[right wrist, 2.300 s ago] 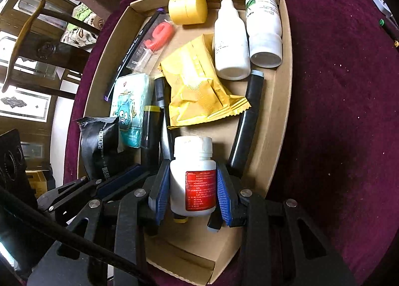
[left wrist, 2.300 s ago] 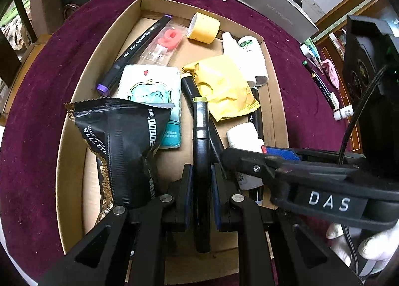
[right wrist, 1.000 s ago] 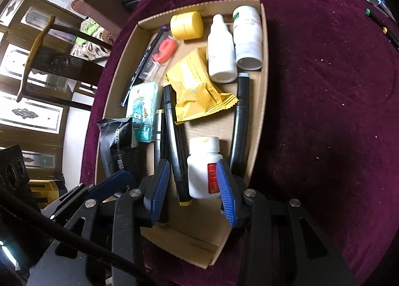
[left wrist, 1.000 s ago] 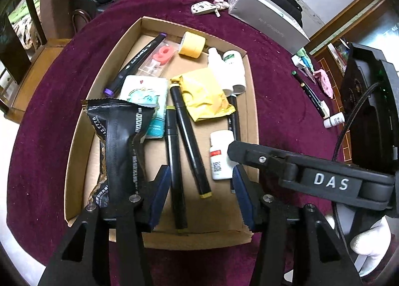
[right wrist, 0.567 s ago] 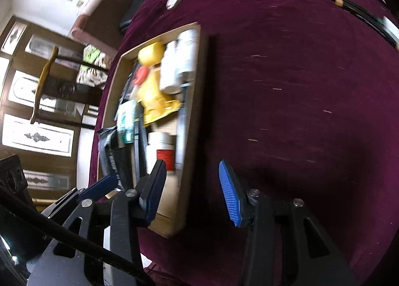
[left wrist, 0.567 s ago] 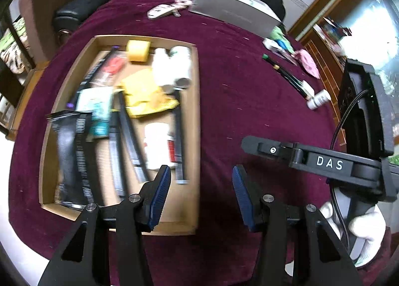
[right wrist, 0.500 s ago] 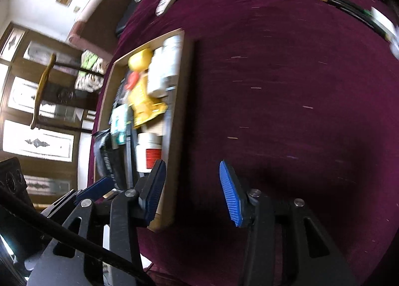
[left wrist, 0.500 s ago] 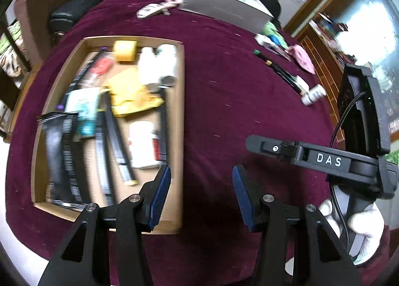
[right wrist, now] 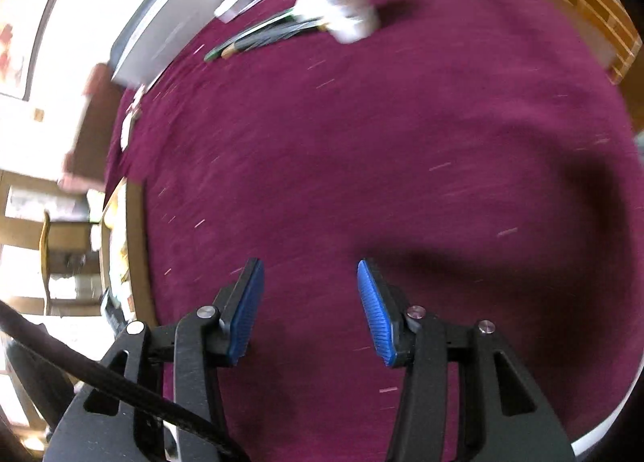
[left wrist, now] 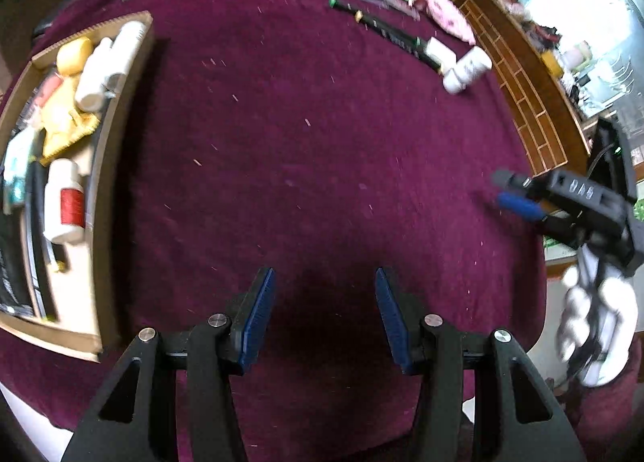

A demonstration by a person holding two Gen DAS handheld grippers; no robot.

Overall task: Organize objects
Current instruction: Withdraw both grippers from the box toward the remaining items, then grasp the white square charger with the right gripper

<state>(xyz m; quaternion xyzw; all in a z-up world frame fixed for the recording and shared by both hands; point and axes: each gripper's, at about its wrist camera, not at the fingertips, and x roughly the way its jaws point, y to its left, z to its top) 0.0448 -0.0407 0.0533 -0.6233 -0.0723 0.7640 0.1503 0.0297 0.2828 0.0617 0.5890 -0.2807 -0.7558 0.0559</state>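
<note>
Both grippers have swung away from the cardboard tray, which now sits far off to the left with the red-labelled white bottle and yellow packet lying inside. The left gripper hangs over bare maroon cloth, jaws apart, nothing between them. The right gripper has just been opening and is empty too. Far right, a small white bottle lies beside dark pens.

Both off the box now, over bare cloth. Marker released by left gripper, red-label bottle by right gripper; both lying in box. Right jaws just opening, nothing between.
</note>
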